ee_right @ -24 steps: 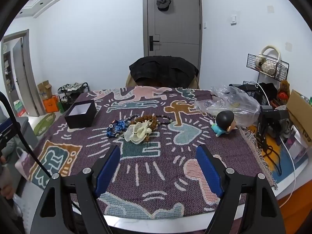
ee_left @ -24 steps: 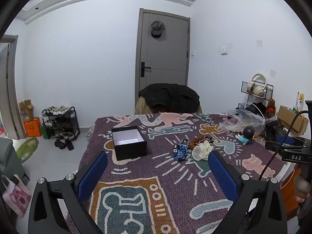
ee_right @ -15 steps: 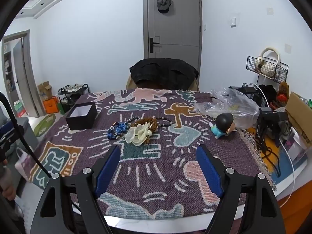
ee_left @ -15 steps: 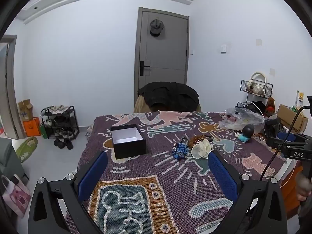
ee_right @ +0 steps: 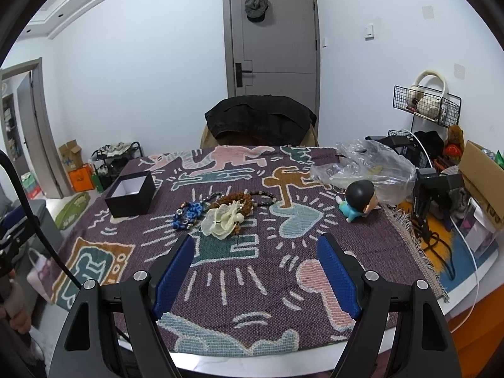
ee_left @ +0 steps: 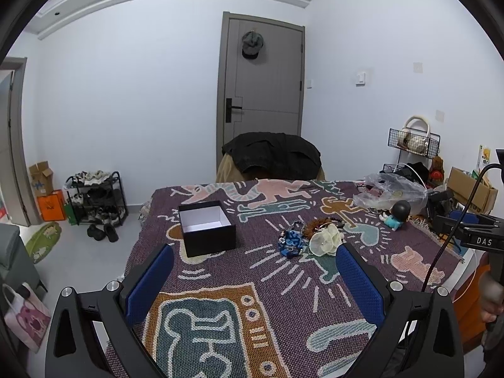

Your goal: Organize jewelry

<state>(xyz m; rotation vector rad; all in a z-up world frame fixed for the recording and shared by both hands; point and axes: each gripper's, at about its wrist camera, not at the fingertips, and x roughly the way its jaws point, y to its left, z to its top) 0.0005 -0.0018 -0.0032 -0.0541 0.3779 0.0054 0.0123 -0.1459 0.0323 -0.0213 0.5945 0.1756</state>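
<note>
1. Left gripper (ee_left: 253,278) wide open, empty, hovering over the near-left part of the surface (ee_left: 315,283); blue pads (ee_left: 149,282) well apart.
2. Right gripper (ee_right: 256,272) open, empty, above the near edge of the surface; white rim visible below the rug (ee_right: 283,271).
3. Box (ee_left: 206,228) open, upright, toward the left edge, well apart from the jewelry.
4. Jewelry pile mid-surface: blue piece (ee_right: 189,214), cream flower (ee_right: 223,219) touching it on the right, brown beads (ee_right: 242,200) just behind.
5. Free rug between grippers and jewelry, also between box and jewelry.
6. Right side crowded: doll (ee_right: 359,198), plastic bag (ee_right: 368,167), fringe at the right edge.
7. Far edge: chair with black jacket (ee_right: 260,119).
8. Versus earlier frames: layout unchanged; both views sit slightly farther back and higher; gripper openings look the same.
</note>
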